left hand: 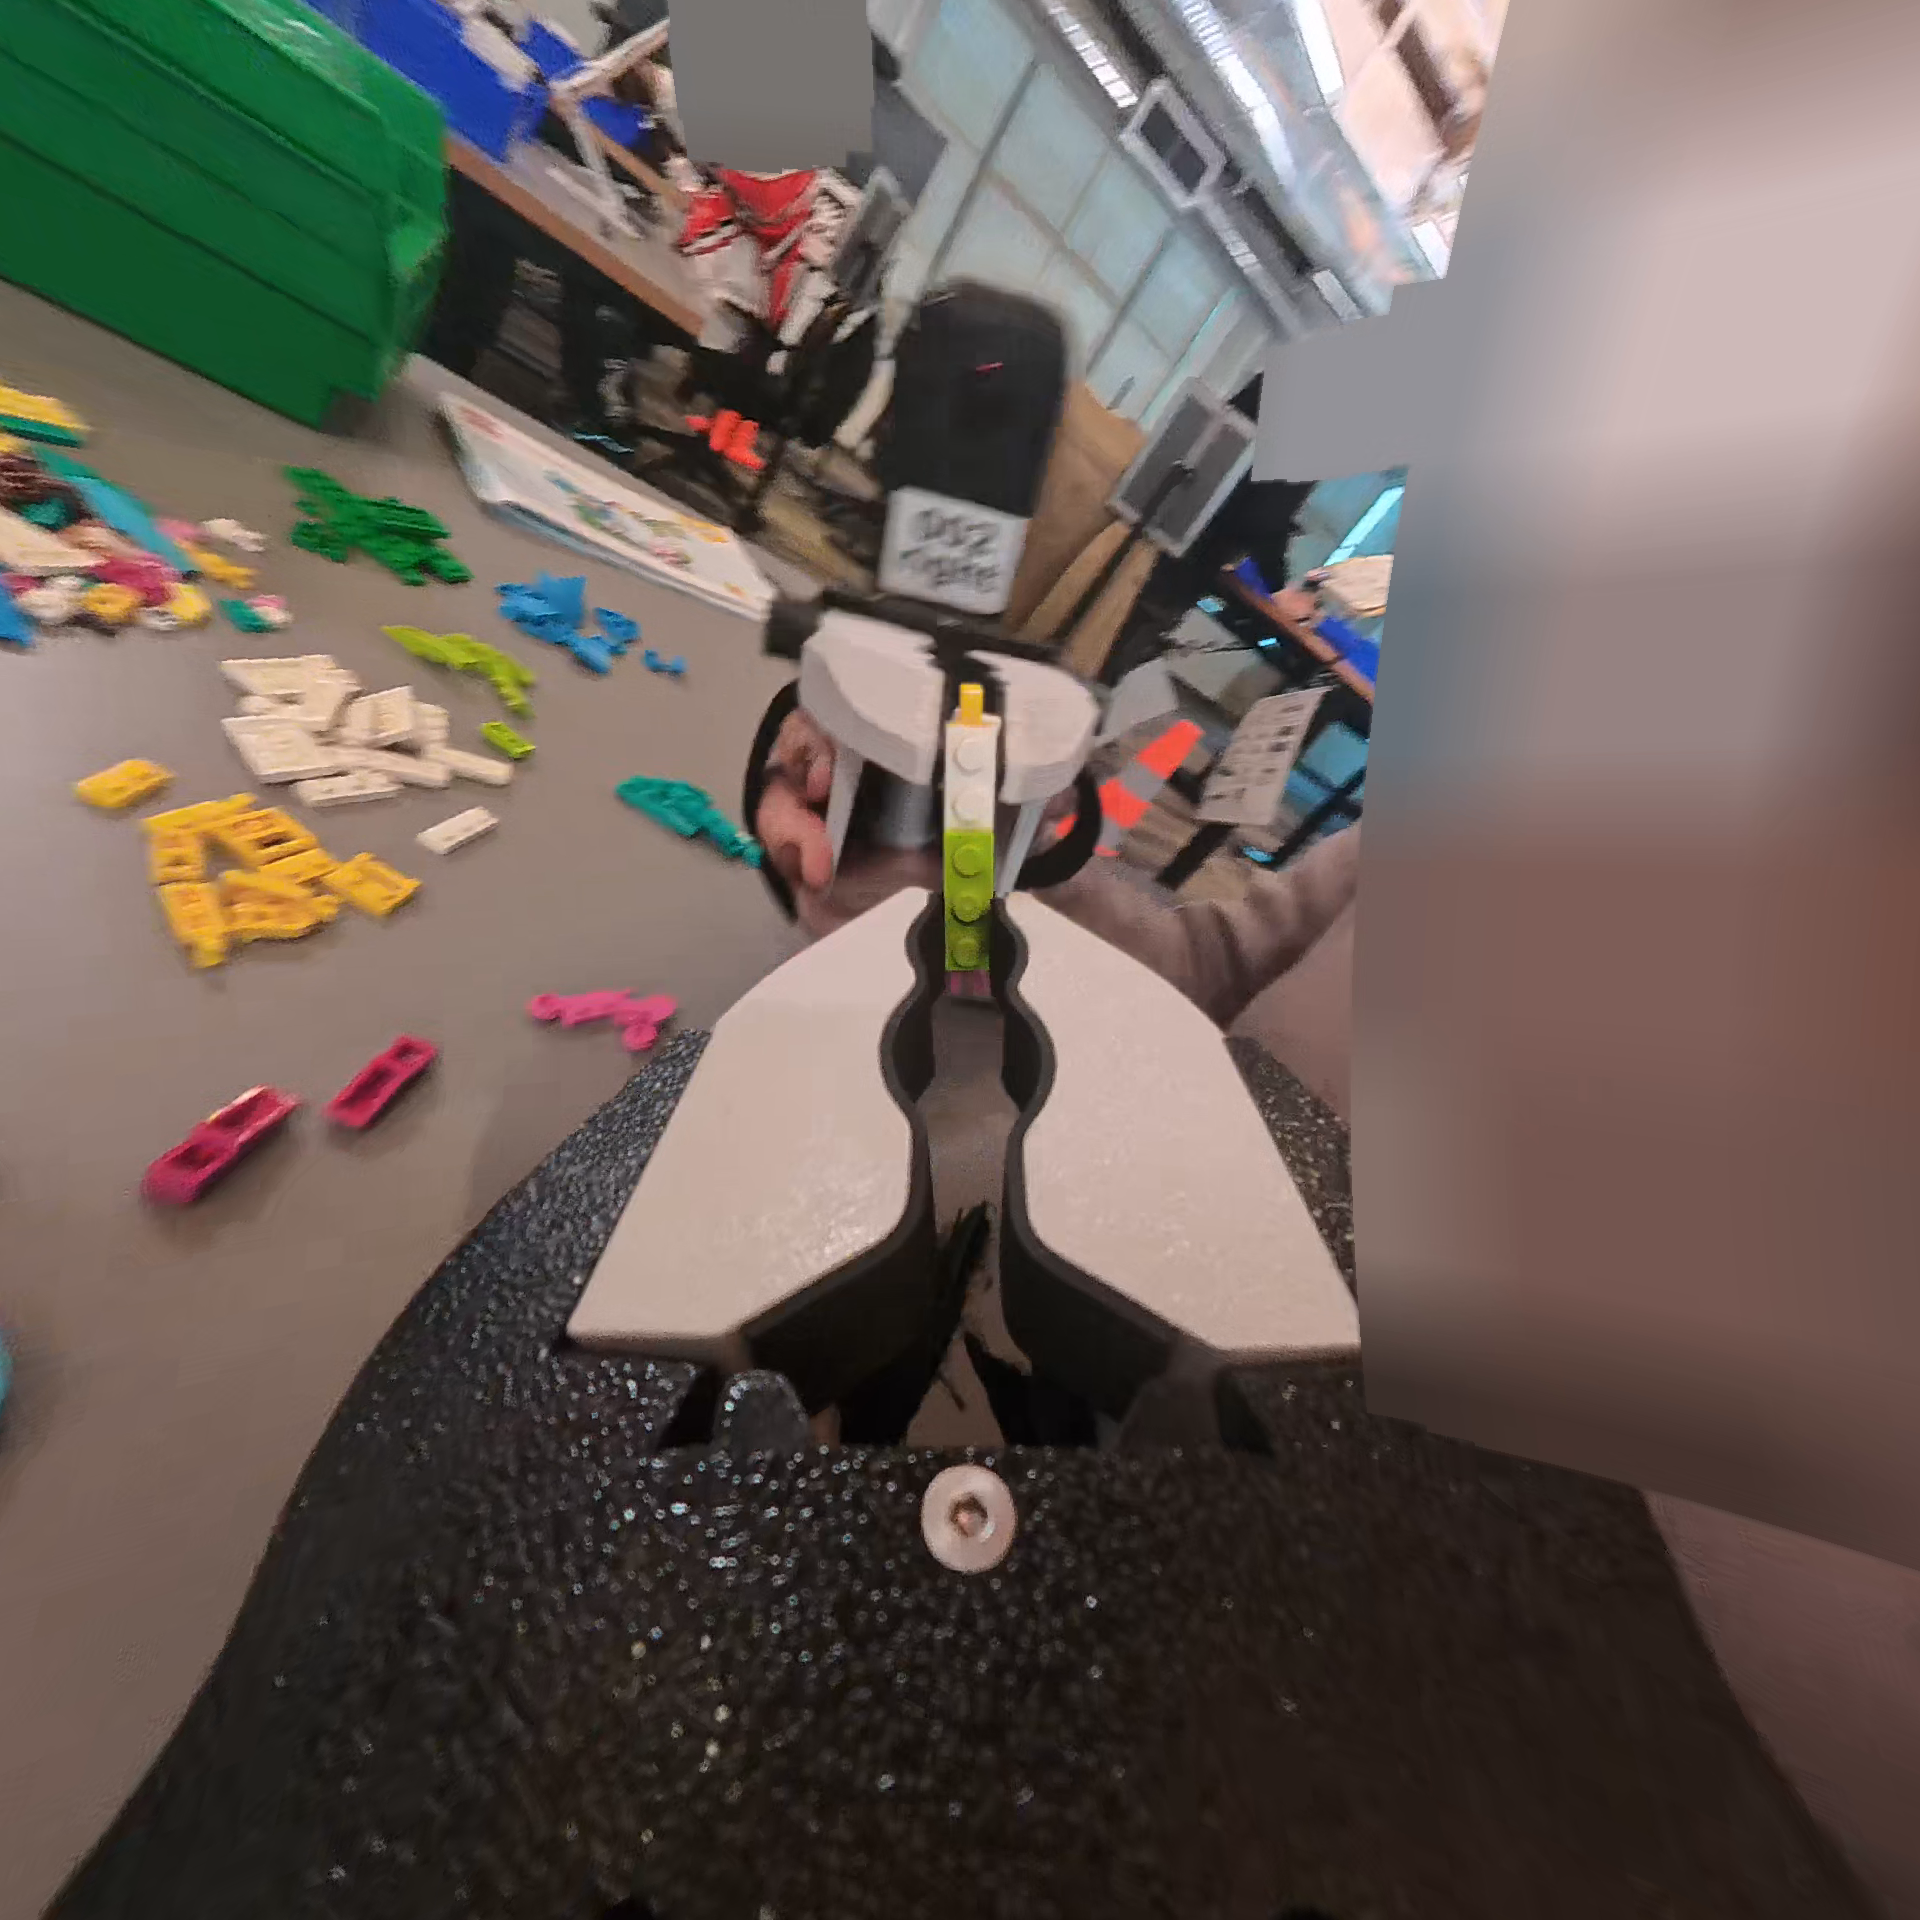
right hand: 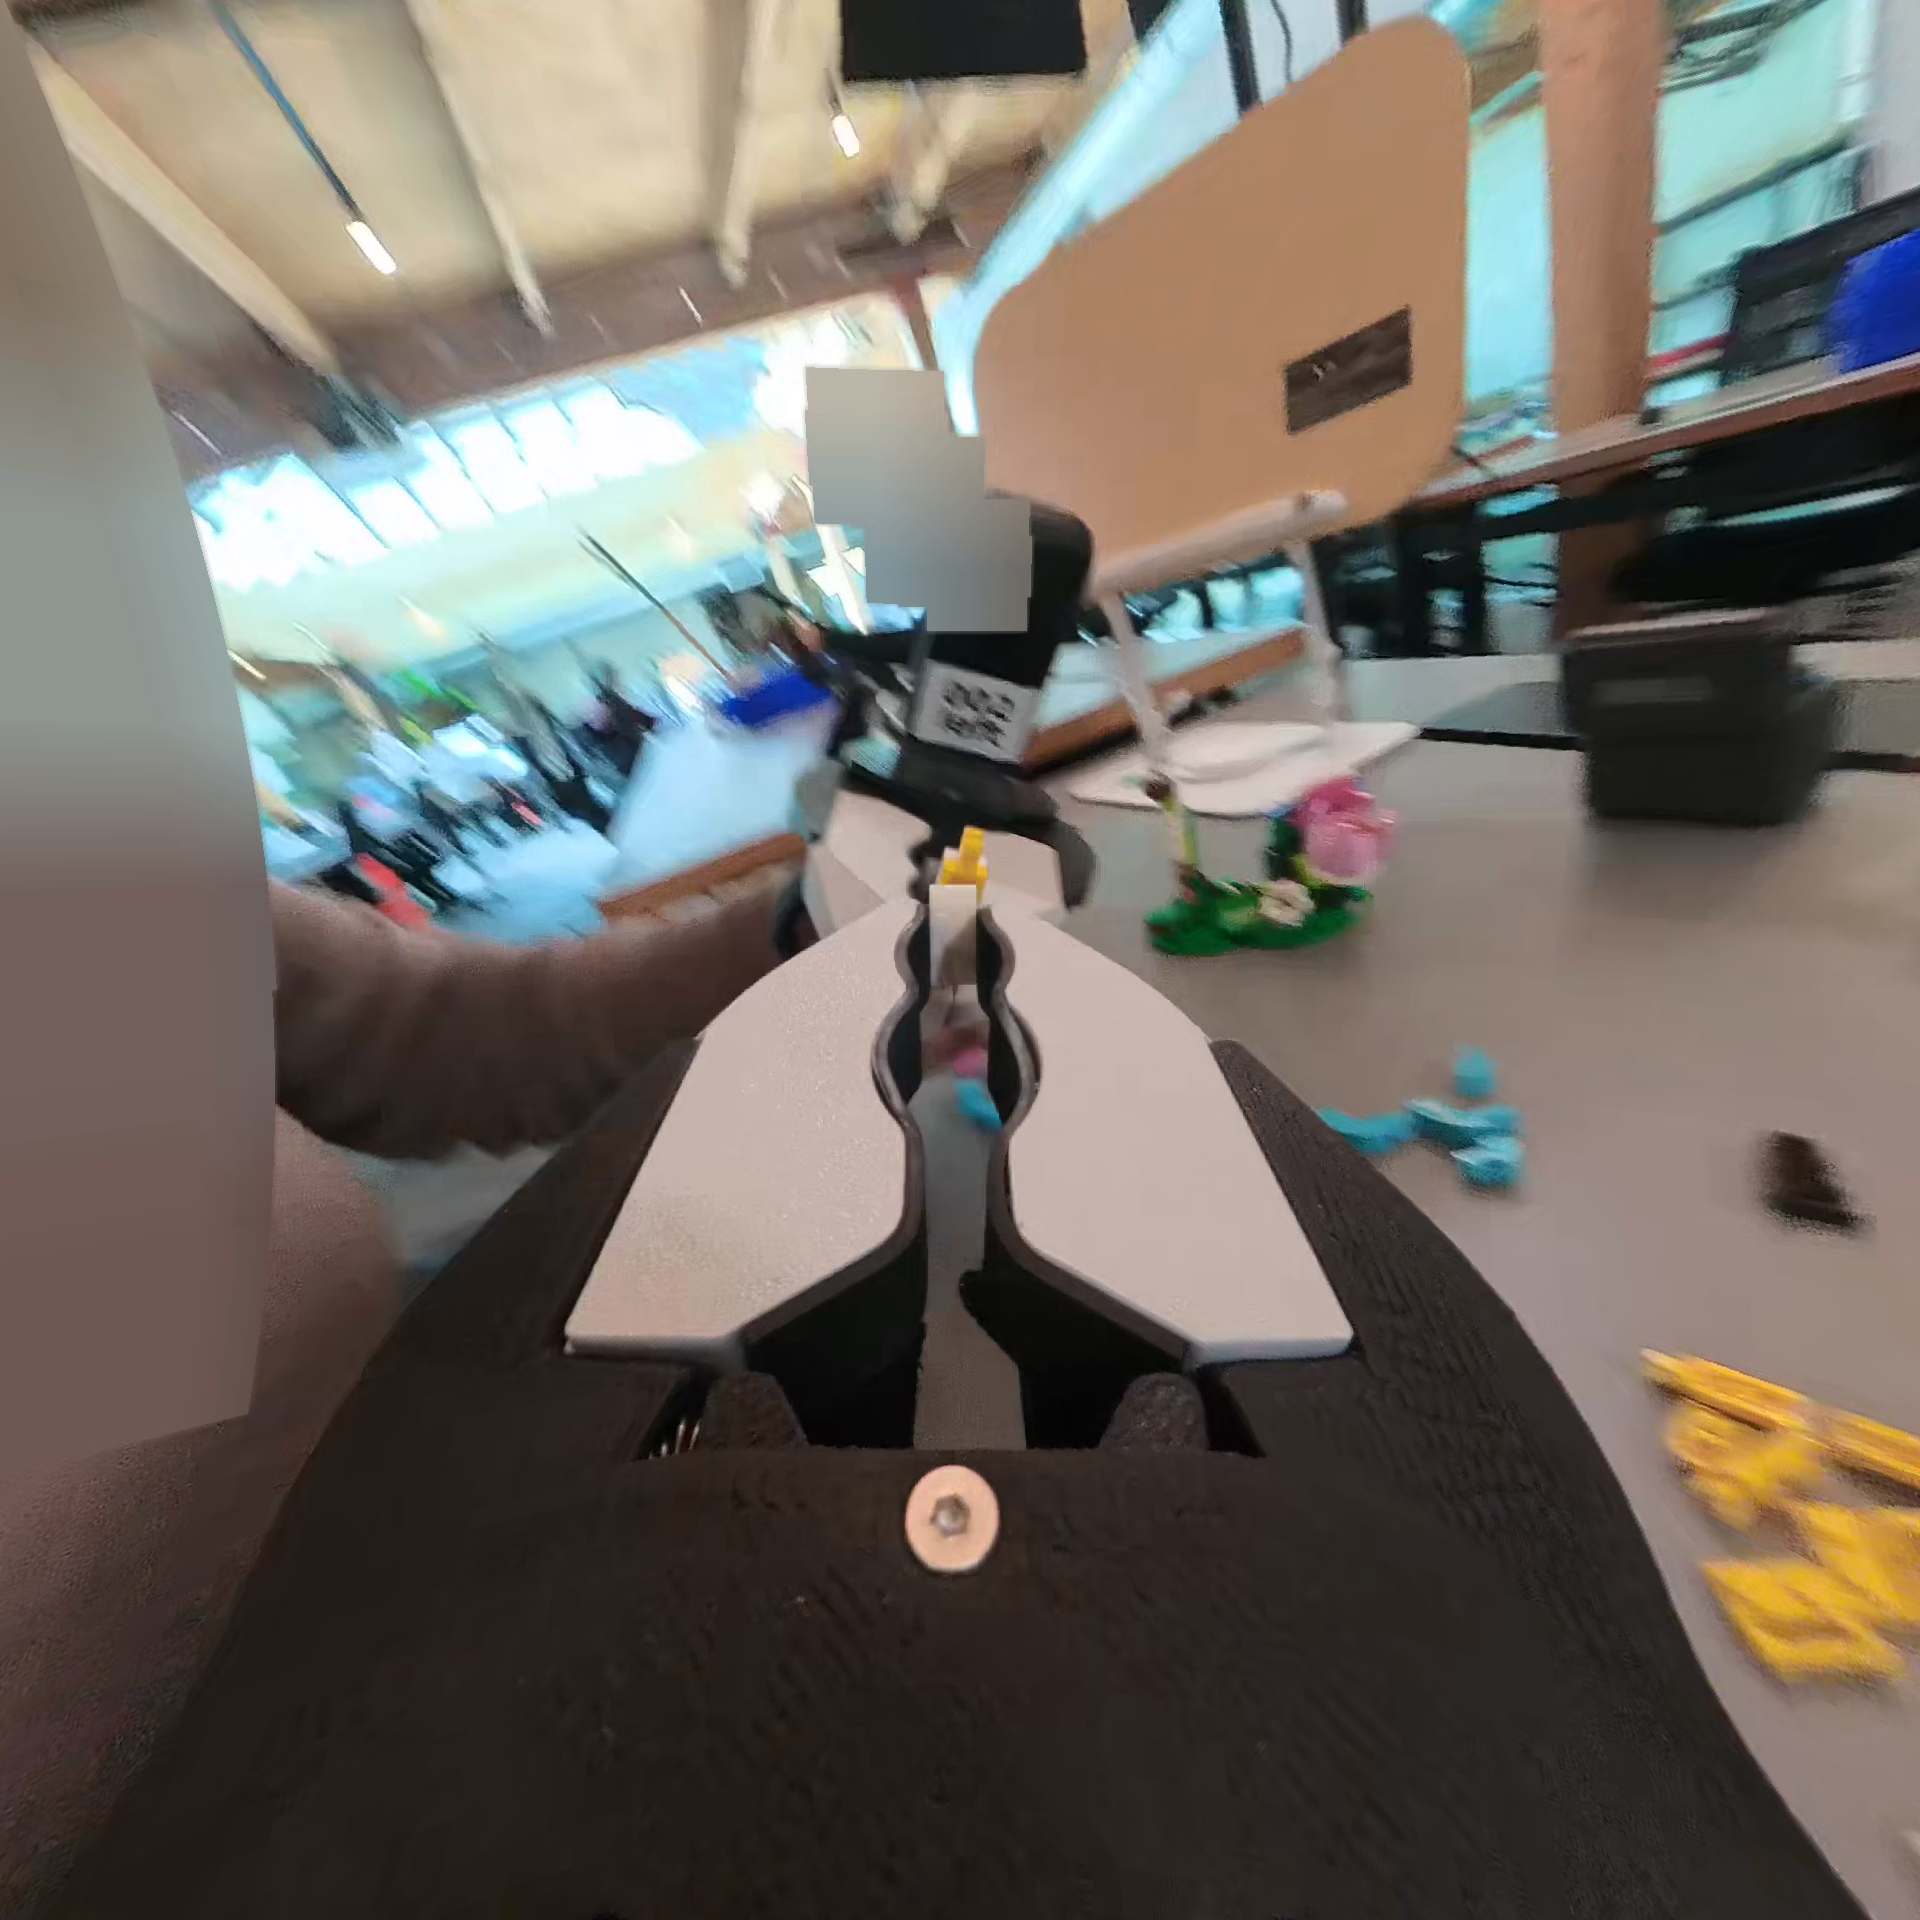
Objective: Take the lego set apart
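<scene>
Between my two grippers, held up off the table, sits the brick strip (left hand: 968,836): a narrow stack, lime green at the near end in the left wrist view, white past that, a small yellow piece at the far tip.

Left gripper (left hand: 971,961): jaws clenched on the lime end of the strip. A bit of pink shows just under the lime, between the tips.

Right gripper (right hand: 956,940): jaws clenched on the white end; yellow tip pokes out beyond them. The two grippers face each other nose to nose, each one showing in the other's view, a sleeved arm behind each.

On the grey table (left hand: 312,1195), going outward in the left view:
- magenta pieces (left hand: 286,1117) nearest, a pink piece (left hand: 608,1010) just beyond
- yellow pile (left hand: 260,878), one yellow piece lying apart to its left
- teal piece (left hand: 691,816) near the far gripper
- white pile (left hand: 348,727), lime pieces (left hand: 468,660) beside it
- blue pieces (left hand: 571,615), then green pile (left hand: 374,525)
- mixed-colour heap (left hand: 94,551) at the left edge
- booklet (left hand: 603,509) lying flat, green bins (left hand: 218,187) stacked behind

Right view: yellow pile (right hand: 1808,1538) close on the right, a dark piece (right hand: 1808,1195) and light blue pieces (right hand: 1444,1127) farther out, then a small flower model (right hand: 1278,883) on a green base, still assembled. Chair (right hand: 1226,332) past it. Heavy motion blur, so no finer detail.
</scene>
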